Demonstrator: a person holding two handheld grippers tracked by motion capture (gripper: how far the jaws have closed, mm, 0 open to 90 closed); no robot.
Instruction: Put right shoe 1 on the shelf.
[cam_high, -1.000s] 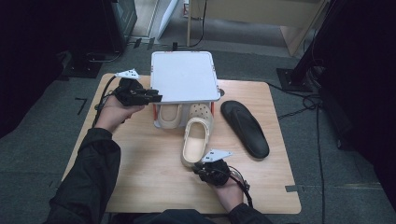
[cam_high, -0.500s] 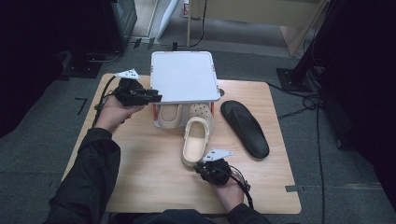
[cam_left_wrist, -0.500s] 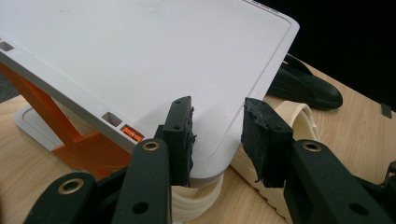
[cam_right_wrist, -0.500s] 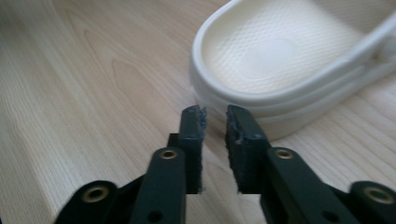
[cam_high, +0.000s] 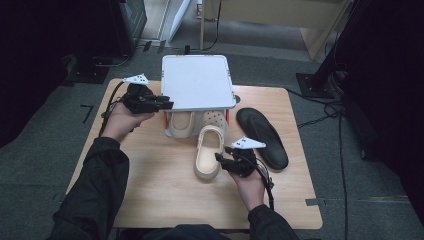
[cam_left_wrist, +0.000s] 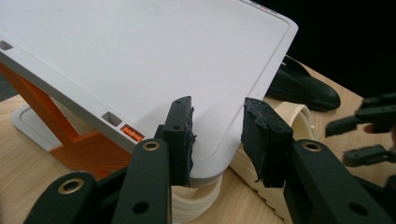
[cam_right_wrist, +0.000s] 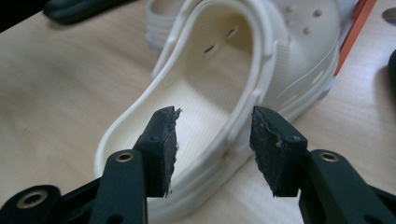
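Right gripper (cam_high: 226, 159) has just been opening, jaws wide astride the clog's (cam_high: 209, 152) rim; left gripper (cam_high: 167, 104) clamps the rack's white shelf (cam_high: 197, 82).

You wear black sleeves (cam_high: 87, 192) down to both wrists. Each hand carries a black gripper: the left gripper (cam_high: 167, 104) and the right gripper (cam_high: 220, 160) each bear a grey 3-cornered plate (cam_high: 136, 79) on top and trail a black cable (cam_high: 265, 182). Each has 2 black jaws with brass-ringed rivet holes (cam_left_wrist: 151, 146) and rough, frayed black pads (cam_right_wrist: 164, 140).
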